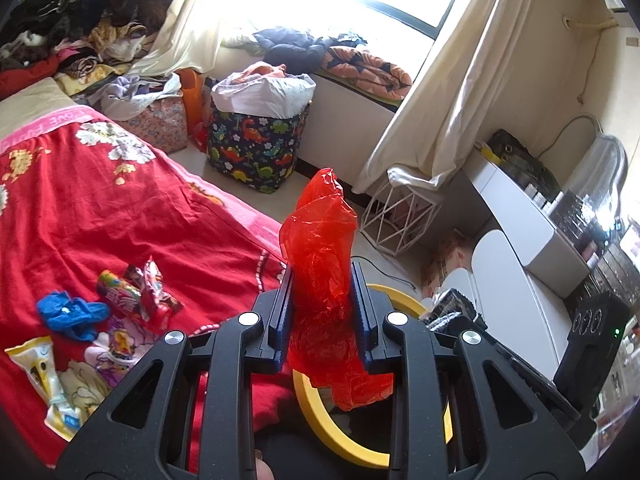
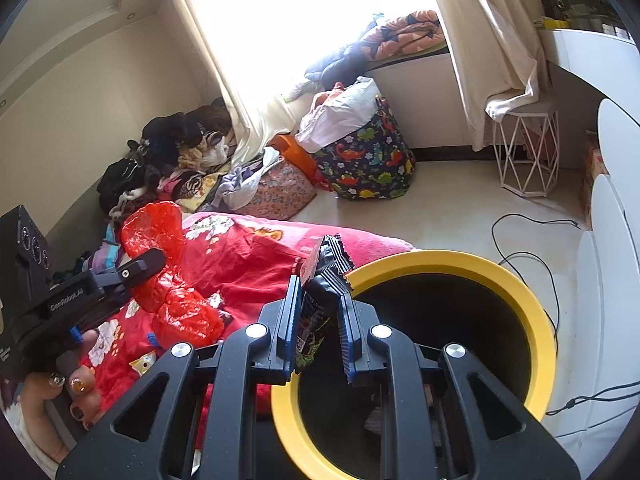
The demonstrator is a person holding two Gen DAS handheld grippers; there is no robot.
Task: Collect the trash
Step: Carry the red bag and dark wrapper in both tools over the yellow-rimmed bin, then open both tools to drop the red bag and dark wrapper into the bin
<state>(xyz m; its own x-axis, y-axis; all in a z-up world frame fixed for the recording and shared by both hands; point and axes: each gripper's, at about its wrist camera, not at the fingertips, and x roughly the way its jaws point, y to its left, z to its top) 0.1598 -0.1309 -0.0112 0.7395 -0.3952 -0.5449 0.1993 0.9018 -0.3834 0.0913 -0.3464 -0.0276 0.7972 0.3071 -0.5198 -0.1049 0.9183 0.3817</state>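
My left gripper (image 1: 322, 272) is shut on a crumpled red plastic bag (image 1: 324, 240), held at the bed's edge just above the yellow-rimmed black bin (image 1: 320, 424). In the right wrist view that red bag (image 2: 168, 276) and the left gripper (image 2: 160, 258) show at the left, over the bed. My right gripper (image 2: 320, 284) is shut on a black snack wrapper (image 2: 324, 280), which hangs at the near-left rim of the bin (image 2: 520, 280). More trash lies on the red blanket (image 1: 120, 216): a blue glove (image 1: 72, 314), candy wrappers (image 1: 136, 292) and a yellow-white packet (image 1: 44, 376).
A dinosaur-print basket (image 1: 256, 148) full of laundry stands on the floor by the window. A white wire stool (image 1: 400, 216) and white desk (image 1: 532, 232) lie to the right. Clothes are piled at the head of the bed. A black cable (image 2: 532, 240) trails across the floor.
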